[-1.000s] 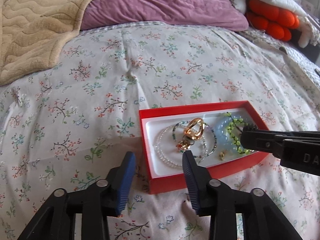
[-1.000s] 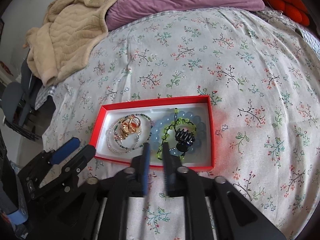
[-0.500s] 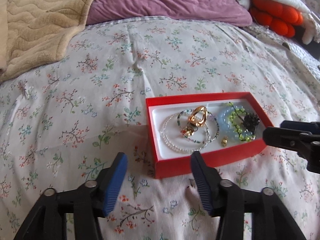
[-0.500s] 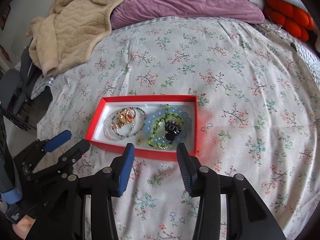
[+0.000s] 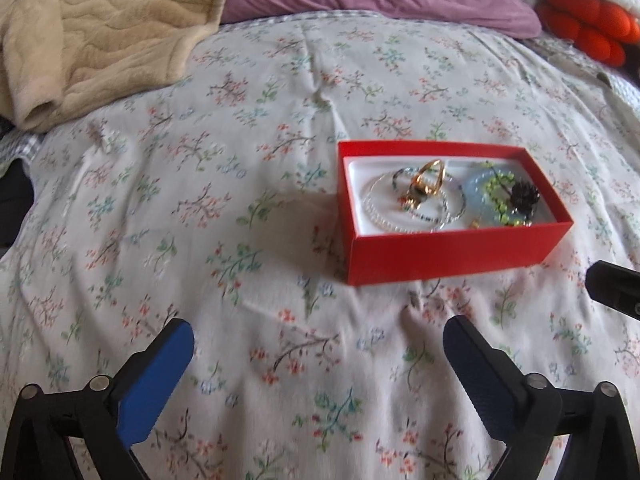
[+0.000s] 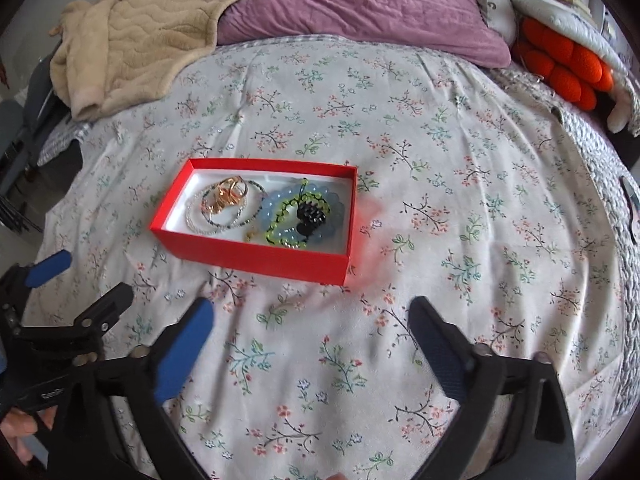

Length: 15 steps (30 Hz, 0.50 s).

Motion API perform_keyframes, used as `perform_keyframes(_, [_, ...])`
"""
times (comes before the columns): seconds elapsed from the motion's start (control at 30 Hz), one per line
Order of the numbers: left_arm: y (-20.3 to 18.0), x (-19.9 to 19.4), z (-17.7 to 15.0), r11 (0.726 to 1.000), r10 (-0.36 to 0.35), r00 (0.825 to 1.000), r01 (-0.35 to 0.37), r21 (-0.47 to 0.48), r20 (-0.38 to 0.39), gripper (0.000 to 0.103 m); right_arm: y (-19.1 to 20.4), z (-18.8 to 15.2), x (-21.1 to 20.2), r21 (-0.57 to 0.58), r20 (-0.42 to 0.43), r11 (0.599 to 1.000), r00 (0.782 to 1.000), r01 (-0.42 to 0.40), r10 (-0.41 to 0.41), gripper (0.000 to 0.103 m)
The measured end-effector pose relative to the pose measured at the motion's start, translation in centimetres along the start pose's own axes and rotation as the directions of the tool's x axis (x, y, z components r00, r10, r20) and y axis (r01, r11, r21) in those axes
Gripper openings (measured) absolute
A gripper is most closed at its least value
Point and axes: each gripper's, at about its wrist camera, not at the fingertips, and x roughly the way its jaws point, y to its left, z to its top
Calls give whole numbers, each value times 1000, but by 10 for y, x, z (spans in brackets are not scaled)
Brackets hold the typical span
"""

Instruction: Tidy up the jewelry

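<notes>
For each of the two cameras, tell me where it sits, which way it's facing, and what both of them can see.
Left wrist: sits on the left gripper, low over the floral bedspread, facing the pillows; its open blue-padded fingers show below, the right gripper's tip at the right edge.
Right wrist: sits on the right gripper, higher, same heading; its open fingers show, the left gripper at lower left.
Shared: the red jewelry box, beige blanket, purple pillow.
</notes>
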Motion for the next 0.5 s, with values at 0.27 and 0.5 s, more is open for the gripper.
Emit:
perform_keyframes(0.27, [5,1,-12,996,71,996,-73,-43,-58,102,0,-15,8,3,-49,996,995,87,-87,103])
perform_keyframes(0.5, [5,-2,-13,996,71,996,-74,-51,-48,102,5,-19,12,-8,-55,994,992,113,-113,103])
